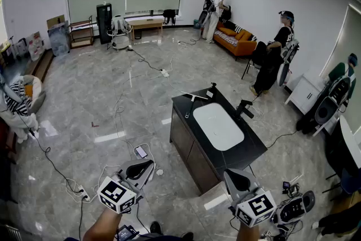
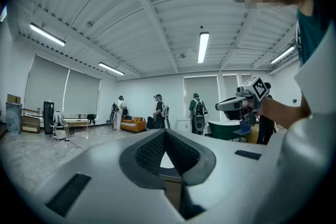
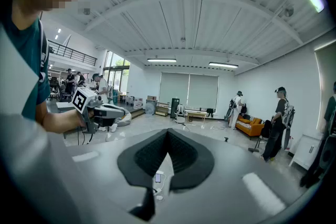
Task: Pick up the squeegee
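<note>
In the head view the squeegee [image 1: 193, 97], a pale bar with a thin handle, lies on the far left end of the black counter [image 1: 254, 149], beyond the white sink basin [image 1: 218, 126]. Both grippers are held low and near me, well short of the counter. My left gripper [image 1: 148, 165] is over the floor to the counter's left, its jaws shut and empty [image 2: 166, 135]. The right gripper [image 1: 234, 175] hovers by the counter's near corner, also shut on nothing [image 3: 168, 134]. Neither gripper view shows the squeegee.
A black faucet [image 1: 244, 108] stands at the sink's right side. Cables, a phone [image 1: 141, 152] and a power strip [image 1: 83, 195] lie on the floor left of the counter. Two people stand by an orange sofa [image 1: 237, 41] at the back right.
</note>
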Demonstrator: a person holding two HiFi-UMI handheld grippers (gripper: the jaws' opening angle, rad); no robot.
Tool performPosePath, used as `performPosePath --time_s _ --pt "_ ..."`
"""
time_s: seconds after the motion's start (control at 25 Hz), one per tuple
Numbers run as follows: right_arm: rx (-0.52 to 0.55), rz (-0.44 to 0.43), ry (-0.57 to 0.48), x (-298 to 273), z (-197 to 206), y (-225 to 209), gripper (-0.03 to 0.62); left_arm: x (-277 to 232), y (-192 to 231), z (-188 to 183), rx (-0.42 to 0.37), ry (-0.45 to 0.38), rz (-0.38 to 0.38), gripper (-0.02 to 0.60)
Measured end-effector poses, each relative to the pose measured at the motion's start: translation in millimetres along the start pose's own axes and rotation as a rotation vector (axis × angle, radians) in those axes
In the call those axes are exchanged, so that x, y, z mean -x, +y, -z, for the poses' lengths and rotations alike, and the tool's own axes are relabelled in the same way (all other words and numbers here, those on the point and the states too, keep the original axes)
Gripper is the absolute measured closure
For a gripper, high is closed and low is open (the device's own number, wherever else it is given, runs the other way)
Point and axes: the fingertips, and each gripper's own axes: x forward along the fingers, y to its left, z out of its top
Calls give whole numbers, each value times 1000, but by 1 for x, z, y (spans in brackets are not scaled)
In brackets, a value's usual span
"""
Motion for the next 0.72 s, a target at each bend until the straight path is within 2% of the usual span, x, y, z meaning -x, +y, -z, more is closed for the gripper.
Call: performPosePath --time_s 0.24,0.72 --pt "-10 3 -6 -1 3 1 586 1 1 4 3 4 5 575" --pt "-57 43 -44 -26 0 8 585 5 32 11 6 10 21 575"
